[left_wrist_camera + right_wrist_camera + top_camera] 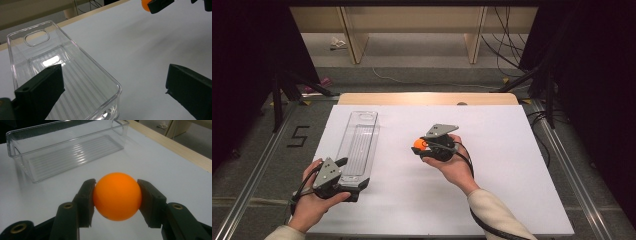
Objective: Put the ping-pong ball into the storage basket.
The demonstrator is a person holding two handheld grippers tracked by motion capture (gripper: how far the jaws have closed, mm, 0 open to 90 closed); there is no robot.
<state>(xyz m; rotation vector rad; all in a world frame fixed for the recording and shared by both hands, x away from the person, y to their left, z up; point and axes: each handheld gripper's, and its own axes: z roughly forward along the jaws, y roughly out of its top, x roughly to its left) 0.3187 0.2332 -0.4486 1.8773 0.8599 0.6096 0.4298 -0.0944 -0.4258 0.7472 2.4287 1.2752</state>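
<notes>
The right hand-held gripper (116, 197) is clamped on an orange ball (116, 196), one black pad pressed to each side of it. In the high view the ball (418, 144) is carried over the white worktop (512, 165), near the middle and to the right of the clear bin (358, 145). Whether it hangs just above the surface or brushes it I cannot tell.

The left hand-held gripper (346, 172) sits at the bin's near end with its jaws wide apart and nothing between the pads; one jaw hangs over the inside of the bin (62, 70), the other over bare worktop (so it is not gripping the wall, only close by).

As a judgement, the work is about halfway: the pick-up looks done and the grip looks firm and centred. The bin is empty, so the carry across and the release inside it are left. The left hand seems placed to steady the bin, but has not yet taken hold.
</notes>
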